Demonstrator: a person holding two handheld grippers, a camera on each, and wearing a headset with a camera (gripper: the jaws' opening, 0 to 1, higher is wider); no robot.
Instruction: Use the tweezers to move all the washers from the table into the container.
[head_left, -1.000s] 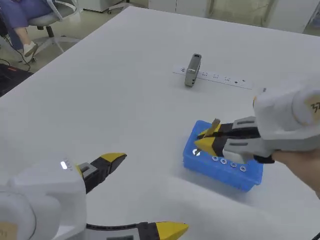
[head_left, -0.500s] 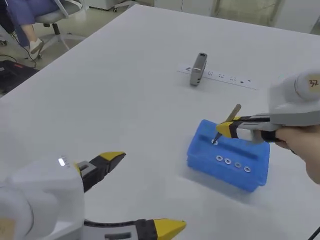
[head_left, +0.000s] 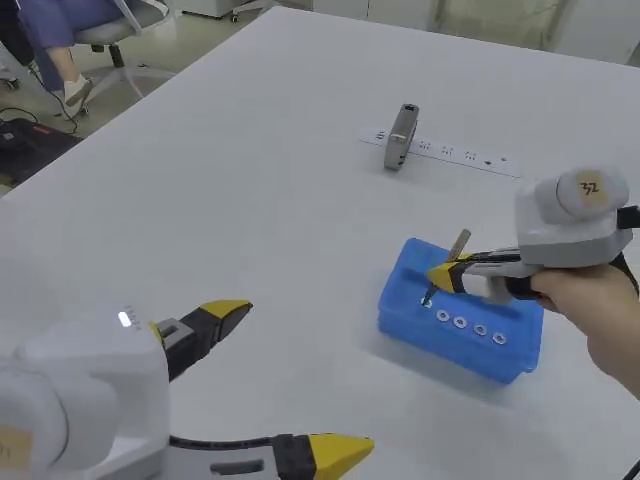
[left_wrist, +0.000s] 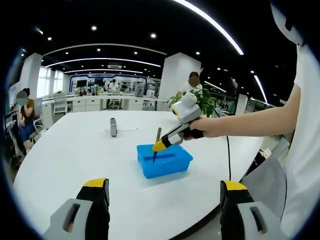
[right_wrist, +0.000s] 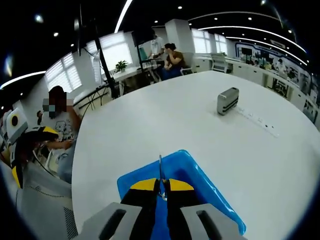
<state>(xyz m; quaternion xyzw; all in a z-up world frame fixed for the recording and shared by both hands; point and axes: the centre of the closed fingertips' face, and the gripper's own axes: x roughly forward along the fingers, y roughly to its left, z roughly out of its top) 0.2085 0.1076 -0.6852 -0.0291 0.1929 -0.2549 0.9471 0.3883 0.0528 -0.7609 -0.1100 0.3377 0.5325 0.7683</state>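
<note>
Lower right of the head view, the right gripper (head_left: 442, 276), clamped on the slim metal tweezers (head_left: 459, 241), has drawn back rightward over the blue plastic container (head_left: 397, 300); four small steel washers (head_left: 470, 327) lie rowed inside; I see none on the white table (head_left: 250, 180), so probably nearly done; lower left, the left gripper (head_left: 288, 382) gapes empty.

Four washers (head_left: 460, 323) are lying in a row along the near edge of the one blue container (head_left: 440, 345). A fifth may be sitting under the single pair of tweezers (head_left: 459, 242), though it is blurred. Two grippers are showing, the left gripper (head_left: 305, 378) and the right gripper (head_left: 435, 272). One power strip (head_left: 450, 155) and one grey adapter (head_left: 400, 137) are resting toward the desk's far edge.
</note>
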